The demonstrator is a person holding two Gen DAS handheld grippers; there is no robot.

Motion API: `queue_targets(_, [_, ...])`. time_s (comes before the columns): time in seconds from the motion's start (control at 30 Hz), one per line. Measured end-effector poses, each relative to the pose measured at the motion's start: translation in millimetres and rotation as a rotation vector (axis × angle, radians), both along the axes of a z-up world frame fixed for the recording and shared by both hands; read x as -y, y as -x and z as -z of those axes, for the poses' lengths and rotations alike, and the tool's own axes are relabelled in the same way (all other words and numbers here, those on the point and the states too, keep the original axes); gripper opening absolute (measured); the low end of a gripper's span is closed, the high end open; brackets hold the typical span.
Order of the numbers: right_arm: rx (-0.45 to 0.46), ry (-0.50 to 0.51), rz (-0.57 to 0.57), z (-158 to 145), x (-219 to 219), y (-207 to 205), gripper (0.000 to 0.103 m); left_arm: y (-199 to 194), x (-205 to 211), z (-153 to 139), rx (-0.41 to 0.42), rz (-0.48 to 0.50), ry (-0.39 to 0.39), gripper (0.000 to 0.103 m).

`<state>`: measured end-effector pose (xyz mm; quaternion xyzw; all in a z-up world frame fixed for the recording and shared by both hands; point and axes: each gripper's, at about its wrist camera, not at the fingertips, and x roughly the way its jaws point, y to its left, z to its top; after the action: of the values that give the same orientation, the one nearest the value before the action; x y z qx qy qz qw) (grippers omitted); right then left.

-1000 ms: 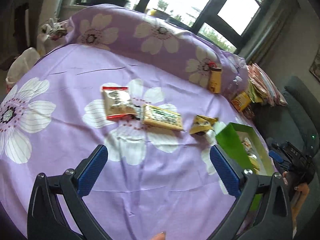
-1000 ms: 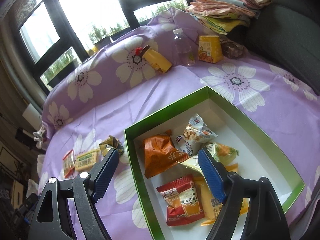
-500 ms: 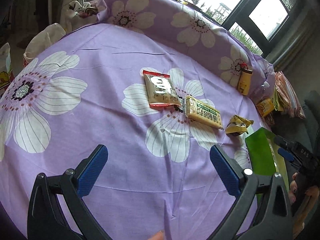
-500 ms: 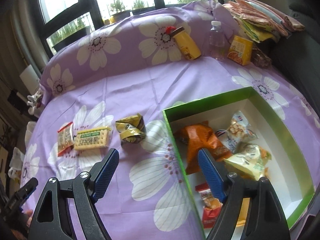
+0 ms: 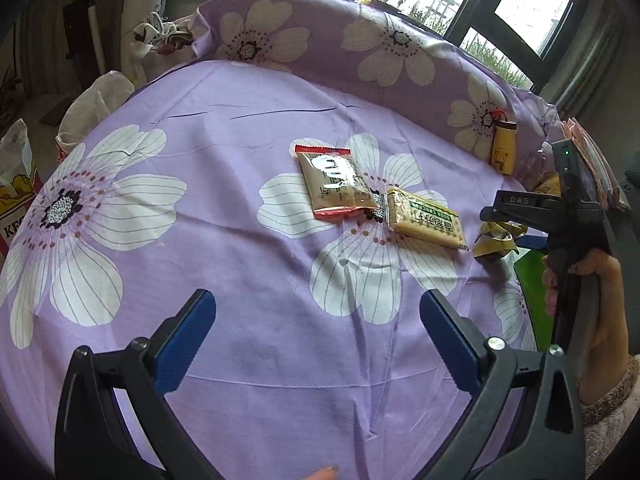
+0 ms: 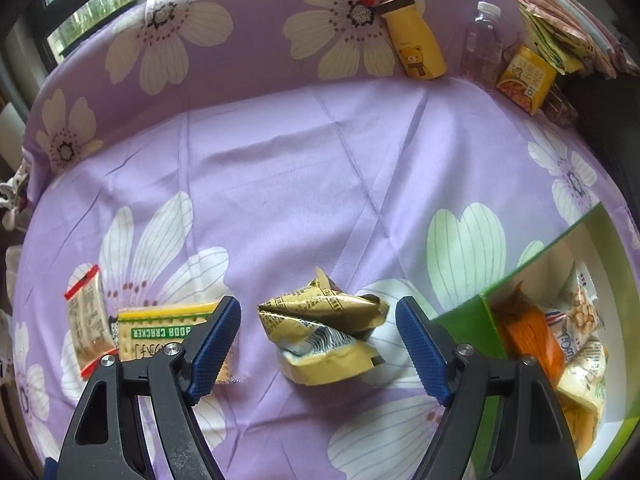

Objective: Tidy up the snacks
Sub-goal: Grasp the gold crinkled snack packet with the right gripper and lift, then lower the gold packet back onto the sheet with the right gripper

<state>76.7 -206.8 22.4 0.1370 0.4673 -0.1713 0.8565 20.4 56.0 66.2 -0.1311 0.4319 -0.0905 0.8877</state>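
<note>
A crumpled gold snack packet (image 6: 326,332) lies on the purple flowered sheet. My right gripper (image 6: 318,344) is open, its blue pads on either side of the packet, not touching it. A soda cracker pack (image 6: 168,334) and a red-edged brown packet (image 6: 86,320) lie to its left. The green box (image 6: 472,324) at the right holds several snacks. In the left wrist view, my left gripper (image 5: 316,336) is open and empty above bare sheet, with the brown packet (image 5: 334,180), cracker pack (image 5: 426,218) and gold packet (image 5: 496,240) ahead of it. The right gripper body (image 5: 568,216) shows there too.
A yellow bear bottle (image 6: 416,44), a clear water bottle (image 6: 482,40) and a yellow carton (image 6: 526,80) stand by the long flowered pillow (image 6: 240,28) at the back. Folded cloths (image 6: 568,28) are stacked at the far right. White bags (image 5: 96,104) sit off the left edge.
My right gripper has swung left from over the green box and dropped to straddle the gold packet. My left gripper has moved a little; the right gripper now shows large in its view.
</note>
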Motion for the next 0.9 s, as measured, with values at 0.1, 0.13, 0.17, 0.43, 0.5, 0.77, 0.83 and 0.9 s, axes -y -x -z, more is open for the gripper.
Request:
queue_targets(0.1, [-0.049,0.003,0.018,14.7,3.3,-6.1,0.071,-2.2,0.2,3.9,-0.02,0.008,0.025,0.102])
queue_targets(0.13, [-0.053,-0.003,0.02,18.0,4.4,-5.5,0.069,-2.8,1.6,5.5,-0.033,0.016,0.037,0.102])
queue_targets(0.17, [-0.039,-0.018,0.021,20.2,5.7,-3.4,0.061,-3.3,1.7,7.4,-0.045,0.021,0.051,0.102])
queue_targets(0.43, [0.037,-0.073,-0.098,1.3,-12.8,40.8,0.058,2.0,17.9,7.5,-0.044,0.07,0.035,0.102])
queue_targets(0.5, [0.055,-0.119,-0.174,-6.2,-24.7,60.2,0.058,3.0,20.8,9.2,-0.052,0.098,0.06,0.102])
queue_targets(0.77, [0.042,-0.327,-0.422,10.0,-69.8,119.4,0.059,6.0,24.5,13.7,-0.059,0.092,0.042,0.102])
queue_targets(0.83, [0.027,-0.357,-0.462,20.7,-79.3,122.1,0.059,6.7,23.7,15.3,-0.064,0.088,0.049,0.102])
queue_targets(0.9, [-0.046,-0.338,-0.446,30.9,-85.7,119.1,0.059,7.7,24.3,15.2,-0.061,0.089,0.045,0.102])
